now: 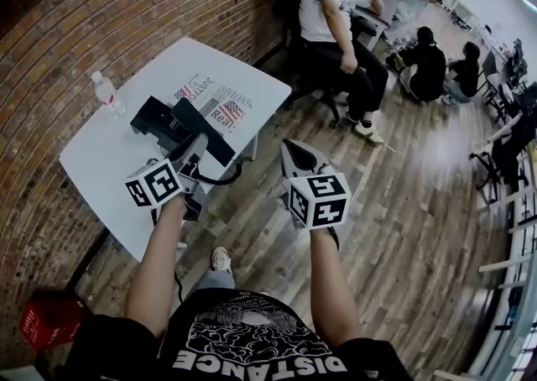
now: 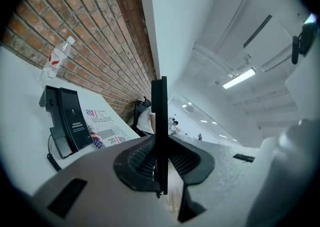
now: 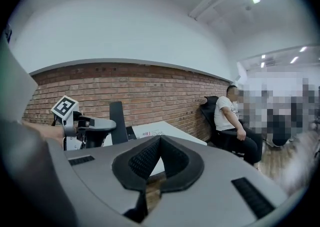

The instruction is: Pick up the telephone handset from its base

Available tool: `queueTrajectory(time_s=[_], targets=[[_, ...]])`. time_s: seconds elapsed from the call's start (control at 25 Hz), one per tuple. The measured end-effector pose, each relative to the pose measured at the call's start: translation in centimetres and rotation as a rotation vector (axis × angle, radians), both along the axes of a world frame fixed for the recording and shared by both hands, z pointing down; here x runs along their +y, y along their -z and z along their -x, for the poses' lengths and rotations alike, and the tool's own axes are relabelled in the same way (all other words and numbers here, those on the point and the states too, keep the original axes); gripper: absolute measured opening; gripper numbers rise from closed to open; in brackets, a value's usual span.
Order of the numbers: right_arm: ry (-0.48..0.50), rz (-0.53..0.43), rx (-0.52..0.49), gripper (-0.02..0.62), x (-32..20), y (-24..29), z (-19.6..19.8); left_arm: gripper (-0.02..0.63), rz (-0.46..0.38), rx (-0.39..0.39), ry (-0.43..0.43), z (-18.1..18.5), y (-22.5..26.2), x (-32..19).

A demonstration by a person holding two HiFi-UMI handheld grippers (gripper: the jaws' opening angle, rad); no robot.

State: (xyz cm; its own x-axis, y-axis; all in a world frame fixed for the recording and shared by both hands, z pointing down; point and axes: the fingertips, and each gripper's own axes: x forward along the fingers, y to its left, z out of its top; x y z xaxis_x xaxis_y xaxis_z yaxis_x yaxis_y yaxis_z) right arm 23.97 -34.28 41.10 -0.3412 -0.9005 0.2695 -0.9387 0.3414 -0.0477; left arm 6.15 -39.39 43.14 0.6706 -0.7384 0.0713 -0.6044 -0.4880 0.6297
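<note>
The left claw [image 2: 161, 147] was clamped on the black handset [image 2: 159, 106], held clear of its base [image 2: 62, 121] on the white counter [image 1: 109, 153] (cord [image 1: 225, 176] trailing). The right claw [image 3: 159, 142] was closed and empty.

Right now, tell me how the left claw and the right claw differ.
The left claw is shut on the black handset, held clear of its base; the right claw is shut on nothing. In the head view the left claw shows over the white table, the right claw past its edge, over the wooden floor. Both are grey.
</note>
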Motion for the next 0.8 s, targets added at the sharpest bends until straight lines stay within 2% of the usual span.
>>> queueTrajectory(time_s=[0.28, 0.8], targets=[[-0.02, -0.025, 0.009, 0.0, 4.0, 0.8, -2.4, 0.071, -0.046, -0.049, -0.049, -4.0, 0.9, 4.1], [-0.051, -0.046, 0.016, -0.002, 8.5, 1.2, -4.7, 0.071, -0.107, -0.127, -0.066, -6.5, 1.9, 8.5]])
